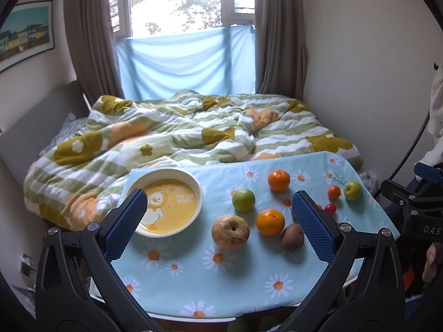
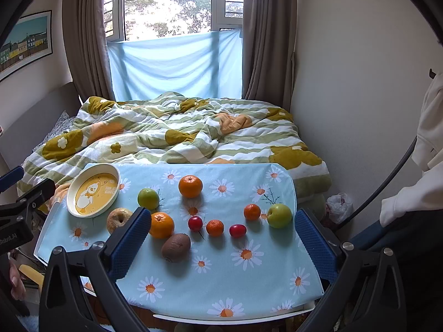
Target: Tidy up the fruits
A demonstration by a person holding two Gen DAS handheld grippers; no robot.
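Observation:
A yellow duck-print bowl [image 1: 193, 188] [image 2: 72, 191] stands empty at the table's far left. Fruits lie loose on the daisy cloth: a pale brown apple [image 1: 230, 231] [image 2: 117, 218], a kiwi [image 1: 292, 236] [image 2: 176, 247], oranges [image 1: 270, 222] [image 1: 278, 179] [image 2: 161, 225] [image 2: 190, 186], green apples [image 1: 243, 199] [image 1: 352, 190] [image 2: 148, 198] [image 2: 279, 215], small tangerines [image 2: 214, 227] [image 2: 252, 211] and red cherry tomatoes [image 2: 195, 223] [image 2: 237, 230]. My left gripper [image 1: 218, 222] is open and empty above the near left. My right gripper [image 2: 220, 238] is open and empty above the near middle.
The small table [image 2: 221, 285] with the blue daisy cloth stands at the foot of a bed with a rumpled green and yellow quilt [image 2: 177, 135]. A wall is on the right. A plastic bag [image 2: 339, 206] lies on the floor at the right.

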